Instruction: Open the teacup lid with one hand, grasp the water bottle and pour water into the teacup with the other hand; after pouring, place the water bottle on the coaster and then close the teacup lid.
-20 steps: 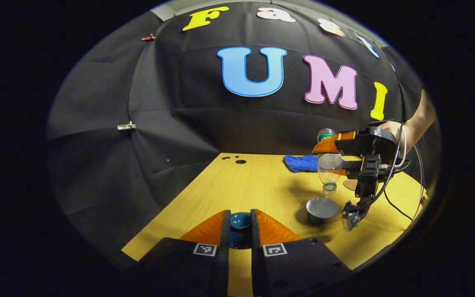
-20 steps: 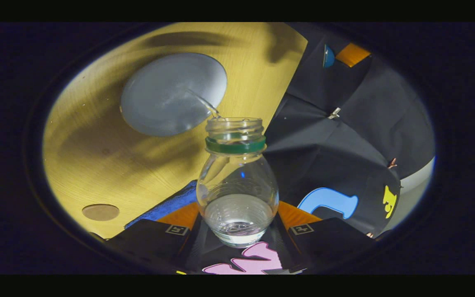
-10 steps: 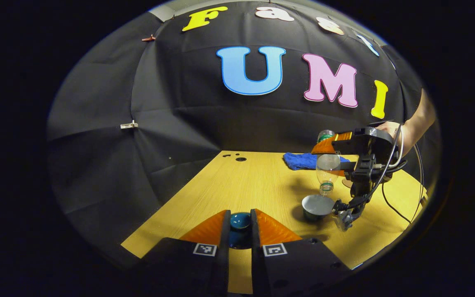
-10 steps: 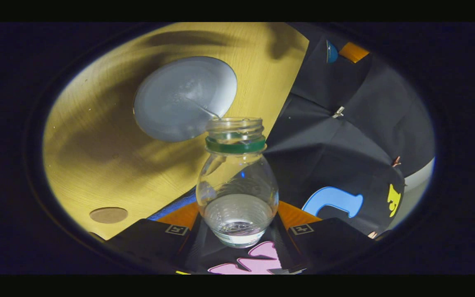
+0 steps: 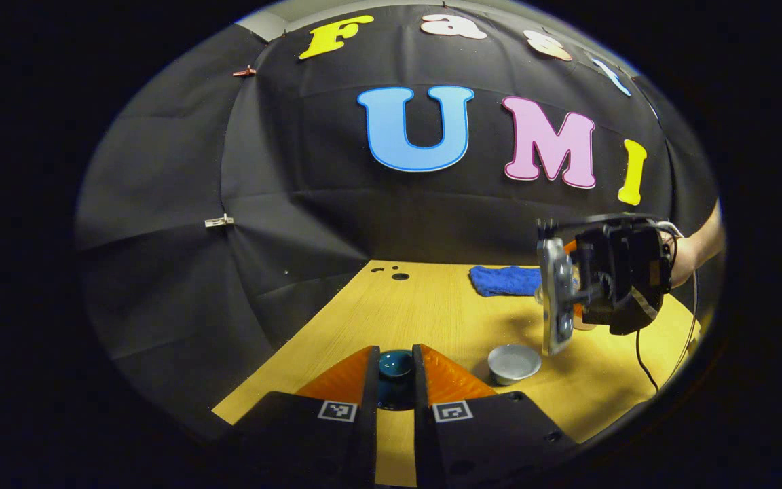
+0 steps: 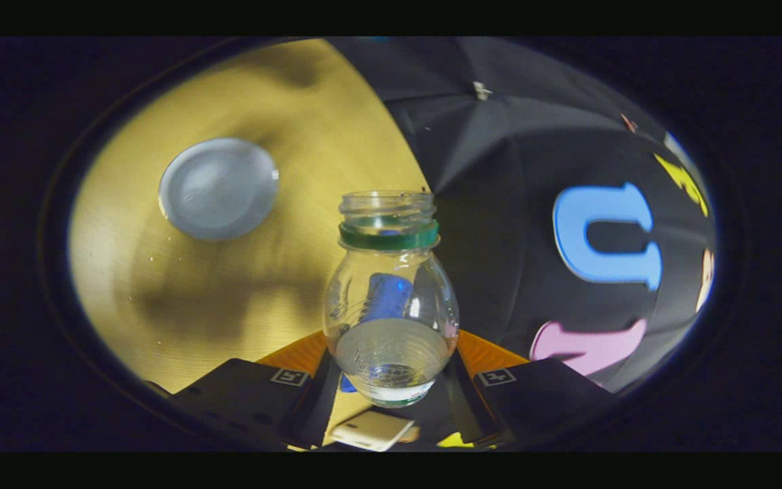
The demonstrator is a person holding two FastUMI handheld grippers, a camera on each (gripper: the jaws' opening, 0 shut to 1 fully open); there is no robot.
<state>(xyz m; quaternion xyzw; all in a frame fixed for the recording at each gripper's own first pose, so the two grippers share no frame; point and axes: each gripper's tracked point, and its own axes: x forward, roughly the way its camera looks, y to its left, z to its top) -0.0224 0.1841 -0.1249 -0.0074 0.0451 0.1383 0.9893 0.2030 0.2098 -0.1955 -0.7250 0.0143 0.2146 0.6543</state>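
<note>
1. Spread across the booth: a light wooden table [image 5: 432, 312], with a blue cloth [image 5: 505, 280] lying near its far edge.
2. Raised over the table's right side: the right gripper [image 6: 391, 356], clamped on the body of a clear, uncapped water bottle [image 6: 391, 299]; no stream at the mouth, a little water left inside.
3. Low at the near edge: the left gripper [image 5: 395, 370], closed on the dark teal teacup lid [image 5: 395, 363] and holding it well apart from the cup.
4. Standing open on the table just right of the left gripper: the grey teacup [image 5: 514, 363], water inside, below and in front of the bottle hand.
5. Coaster position: cannot tell from either view.
6. Judged stage: pouring over, bottle due for the coaster.
7. Risks ahead: spill from the open mouth if tilted in transit; a toppled bottle if set down off the coaster's centre; a knocked cup from the passing hand or cable; a lid landing crooked on the rim.
</note>
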